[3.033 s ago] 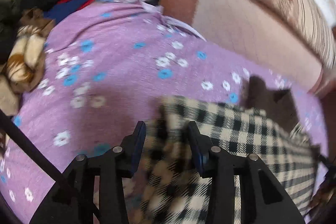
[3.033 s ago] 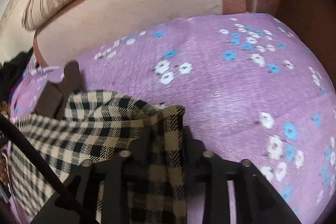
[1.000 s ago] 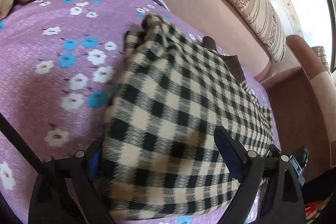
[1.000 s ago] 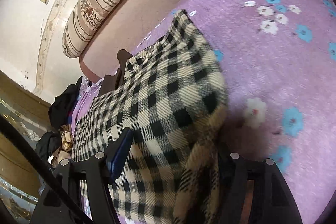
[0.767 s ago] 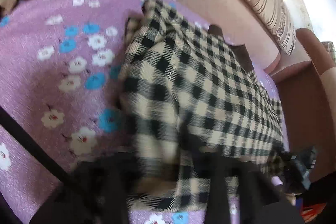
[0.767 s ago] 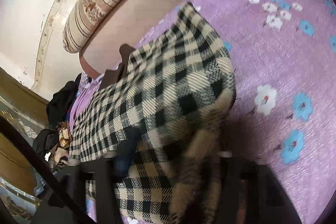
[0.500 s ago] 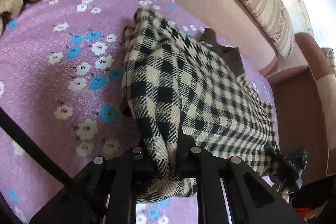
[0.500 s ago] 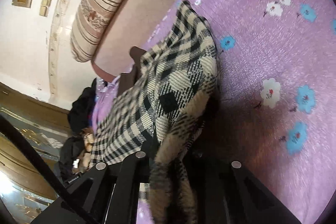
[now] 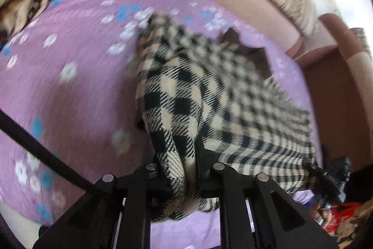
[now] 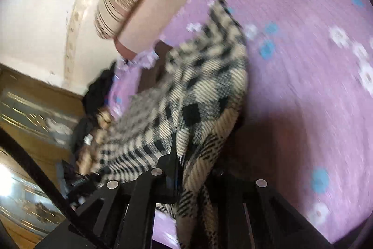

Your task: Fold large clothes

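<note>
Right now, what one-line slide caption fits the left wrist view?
Left gripper shut on the near edge of a checked garment spread over a purple floral sheet.

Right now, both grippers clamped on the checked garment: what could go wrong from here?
1. The left gripper and right gripper each pinch only a bunched edge of the checked garment; it might slip out.
2. Its far end lies on the purple floral cover; pulling may drag it and undo the fold.

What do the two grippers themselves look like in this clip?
Both the left gripper and the right gripper are matte black, with angular finger arms, triangular cut-outs and round silver bolt heads. A thin black rod crosses each view's lower-left corner. No sleeves or hands show.
</note>
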